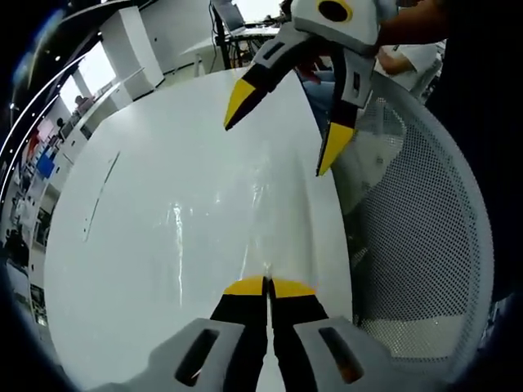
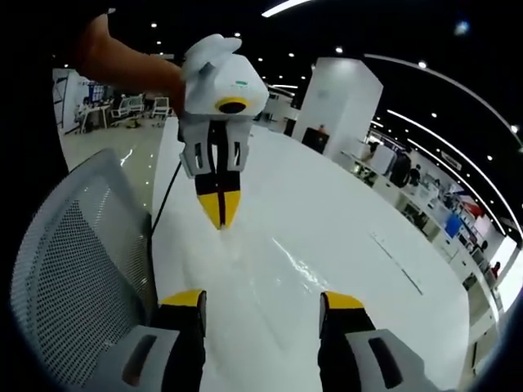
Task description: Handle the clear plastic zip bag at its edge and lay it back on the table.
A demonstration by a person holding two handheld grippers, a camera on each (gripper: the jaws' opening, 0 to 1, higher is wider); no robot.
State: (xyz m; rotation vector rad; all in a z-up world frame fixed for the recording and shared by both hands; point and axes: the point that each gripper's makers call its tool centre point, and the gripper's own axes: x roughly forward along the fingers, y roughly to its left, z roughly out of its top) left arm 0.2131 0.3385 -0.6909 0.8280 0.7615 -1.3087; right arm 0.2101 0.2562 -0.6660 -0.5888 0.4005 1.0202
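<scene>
A clear plastic zip bag [image 1: 245,208] lies glossy and creased on the white table [image 1: 122,261]. Its near edge runs into my left gripper [image 1: 266,286], whose yellow-tipped jaws are shut on it. In the right gripper view the left gripper [image 2: 219,219] points down at the table with the bag [image 2: 261,265] spreading out below its tips. My right gripper [image 2: 263,300] stands open over the bag with nothing between its jaws. It enters the left gripper view as an open right gripper [image 1: 282,145] above the bag's far part.
A grey mesh chair back [image 1: 409,245] stands against the table's edge, also seen as the chair [image 2: 73,261] on the left. A thin strip [image 1: 98,196] lies on the table. A hand [image 2: 122,61] holds the left gripper. Office desks and pillars lie beyond.
</scene>
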